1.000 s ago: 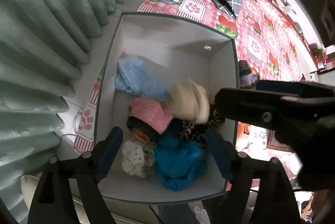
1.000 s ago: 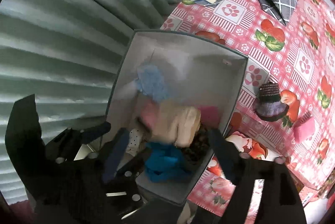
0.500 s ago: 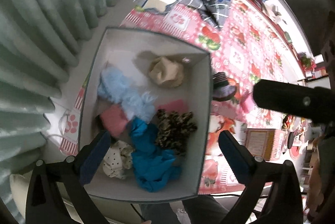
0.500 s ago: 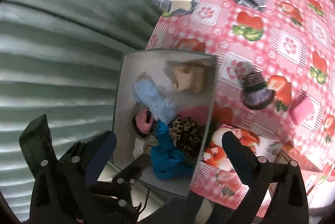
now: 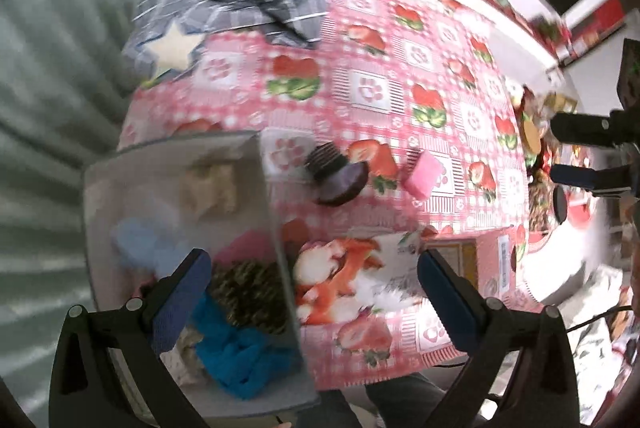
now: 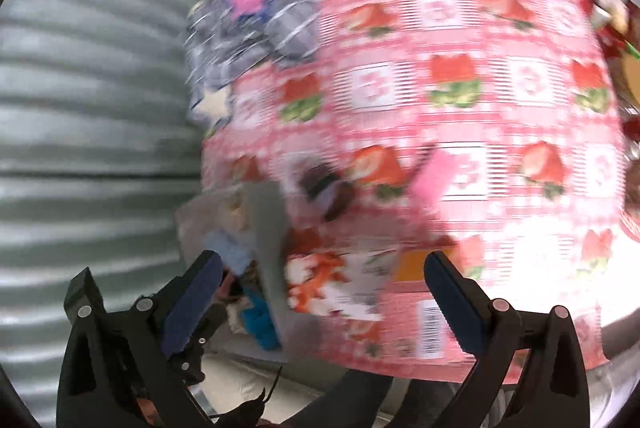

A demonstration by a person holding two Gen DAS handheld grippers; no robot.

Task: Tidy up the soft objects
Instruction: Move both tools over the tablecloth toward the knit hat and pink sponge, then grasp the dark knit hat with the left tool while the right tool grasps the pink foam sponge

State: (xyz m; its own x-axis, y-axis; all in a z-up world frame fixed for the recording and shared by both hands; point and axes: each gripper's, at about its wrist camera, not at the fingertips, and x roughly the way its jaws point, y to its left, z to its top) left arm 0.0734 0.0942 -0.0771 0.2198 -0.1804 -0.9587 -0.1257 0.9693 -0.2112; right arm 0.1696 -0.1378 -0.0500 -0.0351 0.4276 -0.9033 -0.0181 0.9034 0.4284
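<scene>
A grey open box (image 5: 272, 188) stands at the table's left end and holds several soft pieces: beige (image 5: 212, 180), light blue (image 5: 136, 244), leopard print (image 5: 248, 292) and bright blue (image 5: 240, 352). On the tablecloth to its right lie a dark purple knit hat (image 5: 336, 172) and a pink soft piece (image 5: 424, 172). My left gripper (image 5: 312, 292) hangs open over the box's right wall with nothing between its fingers. My right gripper (image 6: 320, 288) is open and empty too. Its view is blurred, with the hat (image 6: 324, 184) and pink piece (image 6: 436, 172) ahead of it.
A grey plaid cloth with a white star (image 5: 224, 8) lies at the table's far left. A printed carton (image 5: 400, 268) sits at the near edge. Pale green curtains (image 5: 40, 108) hang left of the box. Small clutter (image 5: 536, 148) crowds the right end.
Both grippers swung from above the box toward the table on the right, and their jaws widened. The beige piece left the right gripper and now lies at the box's far end.
</scene>
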